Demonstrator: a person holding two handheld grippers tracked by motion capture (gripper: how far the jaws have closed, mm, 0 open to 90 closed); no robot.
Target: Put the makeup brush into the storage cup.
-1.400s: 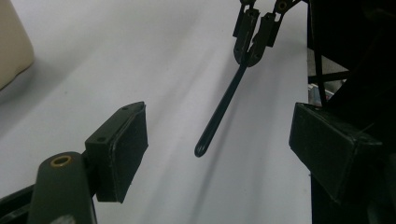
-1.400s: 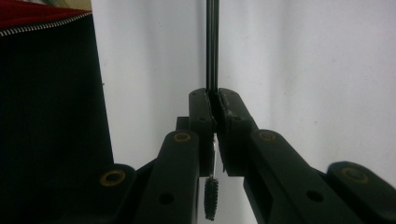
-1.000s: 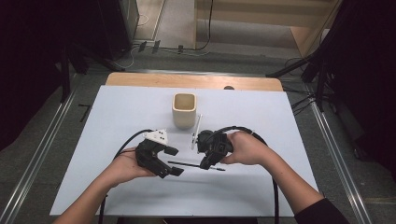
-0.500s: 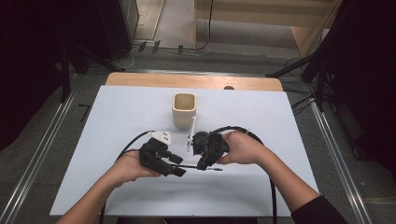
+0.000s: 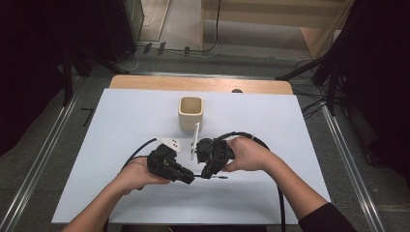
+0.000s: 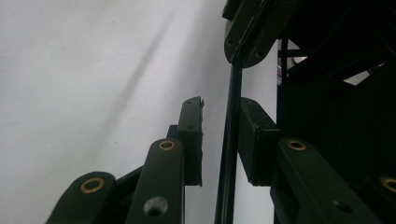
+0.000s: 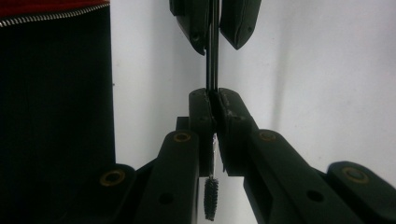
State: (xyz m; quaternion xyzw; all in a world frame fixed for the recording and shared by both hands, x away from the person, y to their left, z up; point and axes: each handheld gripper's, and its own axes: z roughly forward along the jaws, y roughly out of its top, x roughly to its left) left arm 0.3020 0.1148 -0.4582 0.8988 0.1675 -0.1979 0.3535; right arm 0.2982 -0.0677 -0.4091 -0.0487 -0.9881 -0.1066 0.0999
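**A:** Step in hand?

**B:** Looks like a handover, or a hold at both ends. Thin black brush [image 7: 211, 196] clamped in the right gripper [image 7: 214, 100]: jaws shut tight on the wire stem, bristle end poking out behind the pads, toward the camera.

**A:** And the left gripper [image 6: 220, 101]?

**B:** Just been closing around the far part of the same stem. Not quite there, going by its own view: stem between the jaws, close against one pad, with a sliver of daylight before the other. So counted as open, not gripping.

**A:** Where over the counter [image 5: 121, 121]?

**B:** Front middle, between the two hands, held roughly level and low over the white surface. Grippers nose to nose, very near each other. Beige cup [image 5: 191, 113] upright farther back, apart from both.

**A:** Next move?

**B:** Probably finishing the squeeze on the left, until pressing the stem from both sides. Calls for holding the right hand steady meanwhile. Thin, springy wire by the look of it, likely to bow or slip sideways if pushed off line. Loosening the right only after that, if aiming to pass the brush over. Cannot tell from here whether meant for the cup.
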